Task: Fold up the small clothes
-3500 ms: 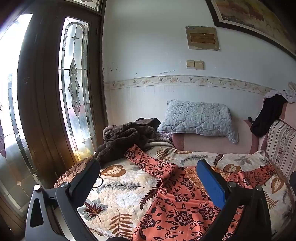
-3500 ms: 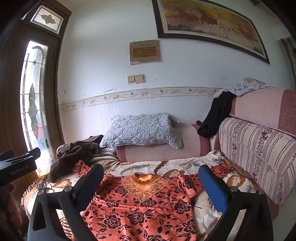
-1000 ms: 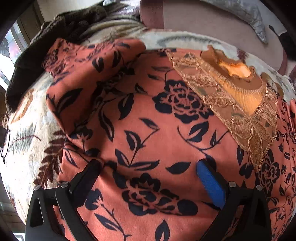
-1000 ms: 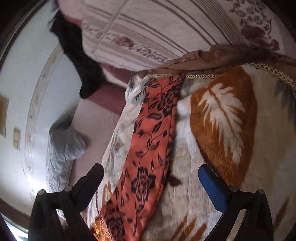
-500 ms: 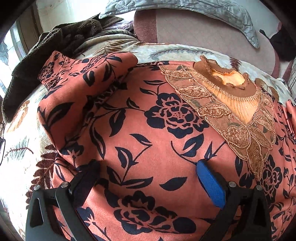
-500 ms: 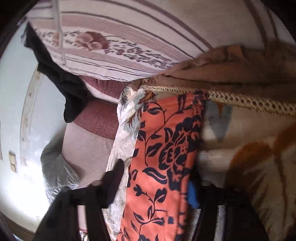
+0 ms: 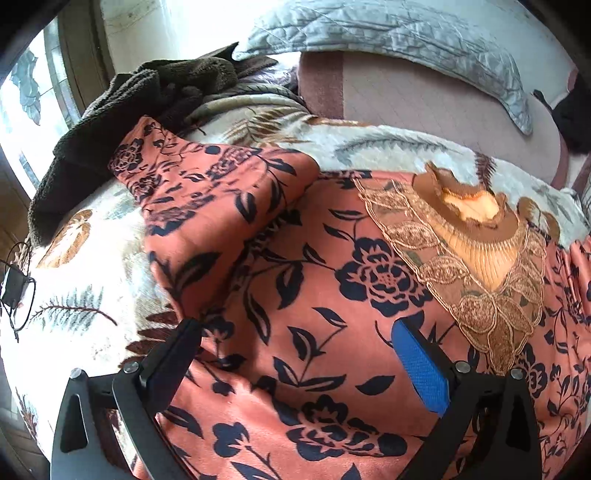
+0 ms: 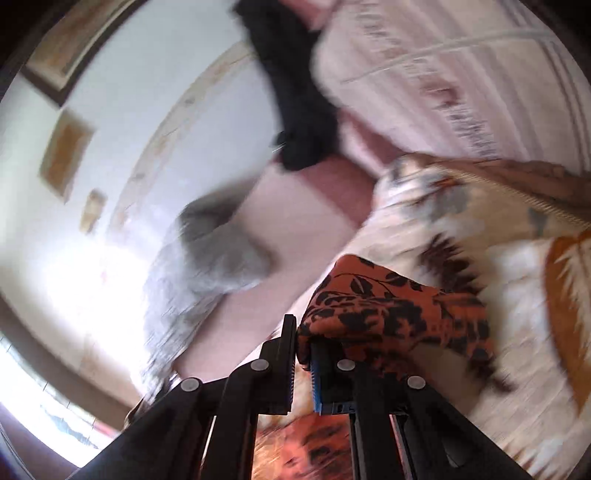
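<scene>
Spread wide, the left claw [image 7: 295, 354] hovers low over an orange floral garment [image 7: 303, 295], its fingers well apart with nothing between them. In this left wrist view the garment lies flat on a leaf-print blanket [image 7: 85, 295], chest side up. Its lace-trimmed neckline [image 7: 476, 229] sits to the right and one sleeve [image 7: 207, 192] runs up to the left. A dark brown fleece [image 7: 147, 99] is bunched beyond that sleeve, touching its far end. A grey quilted pillow [image 7: 406, 29] leans on the pink sofa back [image 7: 424, 99] further off.

Right wrist view, blurred: the right claw [image 8: 303, 362] is clenched on a bunched fold of the orange floral garment, with fabric pinched between its nearly closed fingers. The fold is raised above the leaf-print blanket. Behind are the grey quilted pillow, a black cloth [image 8: 295, 99] draped over a striped cushion [image 8: 461, 74], and a pale wall [image 8: 184, 92].
</scene>
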`<state>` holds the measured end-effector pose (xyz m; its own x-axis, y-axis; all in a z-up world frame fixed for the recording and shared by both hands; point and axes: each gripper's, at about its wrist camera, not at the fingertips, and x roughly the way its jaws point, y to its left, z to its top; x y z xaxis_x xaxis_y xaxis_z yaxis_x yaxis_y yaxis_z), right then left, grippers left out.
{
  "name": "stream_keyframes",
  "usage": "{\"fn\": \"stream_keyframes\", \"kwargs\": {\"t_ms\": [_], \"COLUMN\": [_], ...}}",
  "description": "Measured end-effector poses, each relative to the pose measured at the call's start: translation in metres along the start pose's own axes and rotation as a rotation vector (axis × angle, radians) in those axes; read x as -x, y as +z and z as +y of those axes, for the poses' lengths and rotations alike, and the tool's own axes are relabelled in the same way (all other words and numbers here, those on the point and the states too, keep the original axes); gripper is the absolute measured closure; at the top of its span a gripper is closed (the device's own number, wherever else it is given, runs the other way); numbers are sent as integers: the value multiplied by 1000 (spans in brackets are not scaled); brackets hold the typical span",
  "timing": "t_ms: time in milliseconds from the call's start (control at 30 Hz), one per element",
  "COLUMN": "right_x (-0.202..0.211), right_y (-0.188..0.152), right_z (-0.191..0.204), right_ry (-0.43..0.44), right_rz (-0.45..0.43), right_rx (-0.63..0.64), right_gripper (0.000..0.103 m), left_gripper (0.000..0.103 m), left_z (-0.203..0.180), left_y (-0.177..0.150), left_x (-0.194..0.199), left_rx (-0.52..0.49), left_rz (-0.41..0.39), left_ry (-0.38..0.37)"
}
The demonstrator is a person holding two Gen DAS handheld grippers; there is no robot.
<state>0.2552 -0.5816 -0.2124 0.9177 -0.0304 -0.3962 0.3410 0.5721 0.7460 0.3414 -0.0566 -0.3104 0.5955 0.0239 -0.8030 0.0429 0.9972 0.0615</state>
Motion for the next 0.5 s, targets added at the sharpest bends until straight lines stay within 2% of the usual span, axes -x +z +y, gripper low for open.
{"fn": "stream_keyframes", "kwargs": {"t_ms": [133, 233, 367, 433, 500], "right_x": [0, -16, -46, -63, -72], "right_y": [-67, -128, -218, -262, -302], "right_z": [73, 114, 142, 145, 141], "right_ry": [124, 203, 251, 255, 237], "right_rz": [130, 249, 450, 598, 736], "right_rx": [107, 143, 142, 111, 76], "right_gripper": [96, 96, 92, 88, 75], "left_gripper": [0, 0, 0, 0, 0], "left_z": [28, 53, 91, 105, 113], "left_y": [8, 11, 13, 13, 13], "left_x": [18, 29, 36, 34, 31], "left_rx": [50, 89, 162, 175, 186], "left_rz": [-72, -103, -134, -133, -123], "left_ry": [36, 61, 101, 123, 131]}}
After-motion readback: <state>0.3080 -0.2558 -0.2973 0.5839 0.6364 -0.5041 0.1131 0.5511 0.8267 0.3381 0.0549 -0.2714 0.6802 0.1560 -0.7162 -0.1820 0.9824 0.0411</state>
